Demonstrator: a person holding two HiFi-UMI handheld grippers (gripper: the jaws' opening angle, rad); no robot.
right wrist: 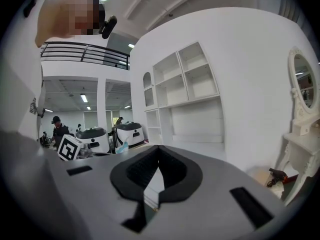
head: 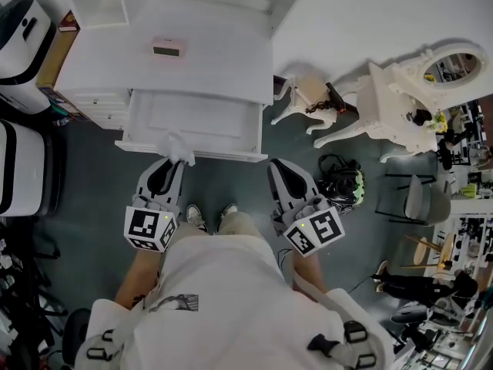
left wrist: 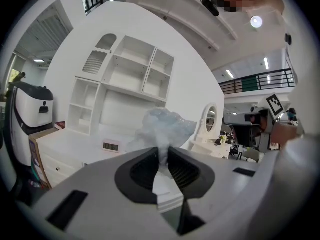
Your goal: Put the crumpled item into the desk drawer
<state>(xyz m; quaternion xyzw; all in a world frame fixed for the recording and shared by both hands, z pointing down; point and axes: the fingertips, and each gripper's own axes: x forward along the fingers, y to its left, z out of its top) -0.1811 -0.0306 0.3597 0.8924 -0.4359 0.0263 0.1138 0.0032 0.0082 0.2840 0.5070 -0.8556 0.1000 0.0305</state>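
A crumpled pale tissue [left wrist: 162,129] is pinched between the jaws of my left gripper [left wrist: 163,156]. In the head view that crumpled tissue [head: 177,148] hangs right at the front edge of the open white desk drawer [head: 146,118], with the left gripper [head: 171,165] just below it. My right gripper [head: 279,168] is held in front of the drawer's right corner, its jaws together with nothing between them. In the right gripper view the right gripper [right wrist: 159,156] points at the white wall and shelves.
A small digital clock [head: 167,50] sits on the white desk top [head: 115,60]. A white stool [head: 304,99] and a white vanity table with an oval mirror [head: 420,91] stand to the right. White robot units [head: 23,29] stand at the left. A dark bag [head: 343,179] lies on the floor.
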